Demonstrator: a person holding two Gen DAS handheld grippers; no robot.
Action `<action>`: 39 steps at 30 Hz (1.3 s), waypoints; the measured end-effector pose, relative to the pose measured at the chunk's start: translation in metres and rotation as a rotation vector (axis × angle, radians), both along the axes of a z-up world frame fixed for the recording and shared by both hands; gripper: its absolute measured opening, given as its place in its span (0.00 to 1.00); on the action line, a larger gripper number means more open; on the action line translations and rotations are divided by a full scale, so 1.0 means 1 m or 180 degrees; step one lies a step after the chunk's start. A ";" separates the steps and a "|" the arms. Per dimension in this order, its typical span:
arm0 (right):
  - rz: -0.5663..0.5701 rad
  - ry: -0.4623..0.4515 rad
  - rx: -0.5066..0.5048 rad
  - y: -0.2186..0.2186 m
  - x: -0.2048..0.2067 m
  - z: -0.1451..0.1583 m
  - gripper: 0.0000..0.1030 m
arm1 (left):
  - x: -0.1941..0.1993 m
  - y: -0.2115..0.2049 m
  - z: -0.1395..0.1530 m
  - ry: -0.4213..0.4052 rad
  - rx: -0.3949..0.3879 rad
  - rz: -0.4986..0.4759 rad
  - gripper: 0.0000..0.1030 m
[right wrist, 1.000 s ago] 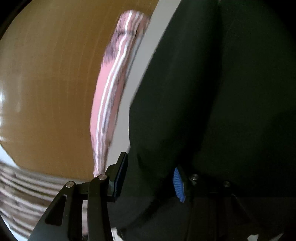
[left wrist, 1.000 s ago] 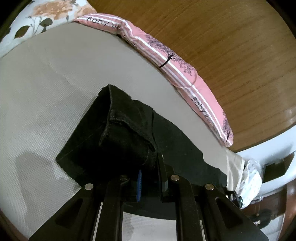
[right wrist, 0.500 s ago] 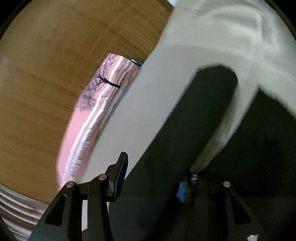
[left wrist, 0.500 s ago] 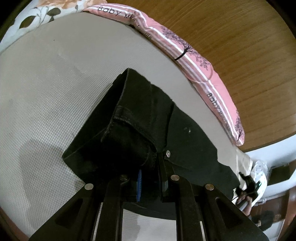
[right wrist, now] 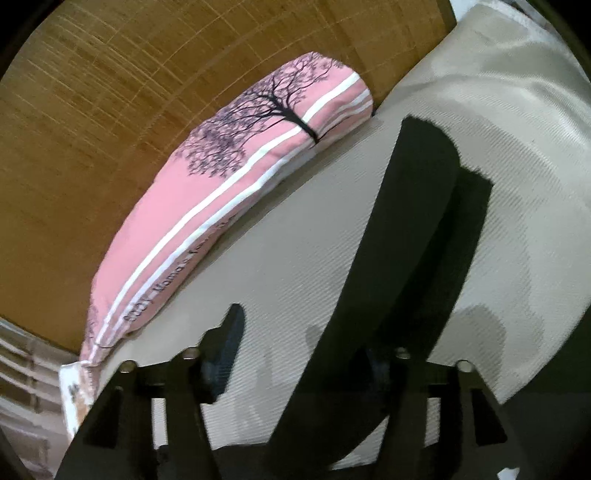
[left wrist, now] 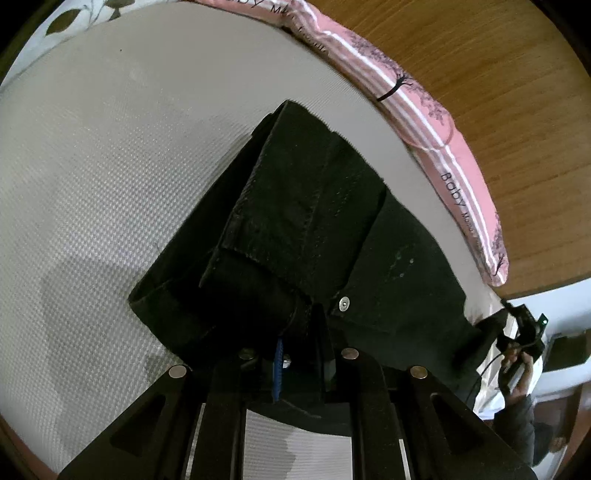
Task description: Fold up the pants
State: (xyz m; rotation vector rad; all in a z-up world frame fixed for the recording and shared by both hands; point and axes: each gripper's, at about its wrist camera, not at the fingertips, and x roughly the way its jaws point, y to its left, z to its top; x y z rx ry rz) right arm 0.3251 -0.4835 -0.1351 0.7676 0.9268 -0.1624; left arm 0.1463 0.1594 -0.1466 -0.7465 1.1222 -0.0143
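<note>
Black denim pants (left wrist: 314, 221) lie on a pale textured mattress (left wrist: 110, 166). In the left wrist view my left gripper (left wrist: 299, 343) is shut on the waistband near a metal button (left wrist: 344, 304), with part of the fabric doubled over on top. In the right wrist view my right gripper (right wrist: 303, 354) stands wide open, and a long black pant leg (right wrist: 413, 240) stretches away between the fingers (right wrist: 229, 339) across the mattress (right wrist: 288, 251). The right gripper also shows small at the far right of the left wrist view (left wrist: 524, 332).
A pink striped pillow with a tree print (left wrist: 436, 122) (right wrist: 229, 192) lies along the mattress edge against a wooden headboard (left wrist: 498, 74) (right wrist: 92, 129). A floral pillow (left wrist: 85, 14) sits at the top left.
The right gripper has pulled back from the pants and the leg now lies flat and stretched out. The left gripper has kept its grip and the waist part looks closer and flatter.
</note>
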 end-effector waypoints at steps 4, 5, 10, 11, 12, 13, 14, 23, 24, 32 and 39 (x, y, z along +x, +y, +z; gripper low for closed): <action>-0.0003 -0.0166 0.0263 -0.007 -0.009 0.004 0.67 | 0.002 0.000 -0.005 0.0051 0.0000 -0.0002 0.14; -0.0032 -0.0151 0.0334 -0.009 -0.008 0.004 0.67 | 0.002 0.000 -0.006 0.0054 0.0004 -0.0004 0.14; -0.0191 -0.0139 0.0524 -0.023 0.007 0.021 0.68 | 0.003 -0.001 -0.005 0.0052 0.0037 -0.0002 0.14; -0.0222 -0.0128 0.0445 -0.024 0.011 0.026 0.68 | 0.003 -0.002 -0.005 0.0054 0.0033 0.0004 0.14; -0.0235 -0.0146 0.0346 -0.024 0.013 0.032 0.69 | 0.003 -0.002 -0.006 0.0057 0.0032 0.0006 0.14; -0.0217 -0.0159 0.0215 -0.023 0.016 0.040 0.70 | 0.003 -0.002 -0.008 0.0064 0.0033 0.0009 0.14; -0.0172 -0.0188 0.0111 -0.021 0.019 0.048 0.71 | 0.003 -0.002 -0.009 0.0067 0.0031 0.0012 0.14; 0.0130 -0.0014 0.0312 -0.004 -0.003 0.021 0.66 | 0.002 0.000 -0.017 0.0057 -0.0003 -0.0024 0.14; 0.0154 0.0029 0.0362 -0.001 -0.006 0.014 0.62 | 0.002 0.001 -0.018 0.0056 -0.0008 -0.0026 0.14; 0.0339 0.0240 0.0301 0.036 0.014 -0.015 0.53 | 0.000 0.003 -0.024 0.0051 -0.0090 -0.0020 0.14; 0.0550 0.0734 -0.0493 0.101 0.050 -0.024 0.51 | 0.001 0.006 -0.026 0.0039 -0.0145 -0.0030 0.14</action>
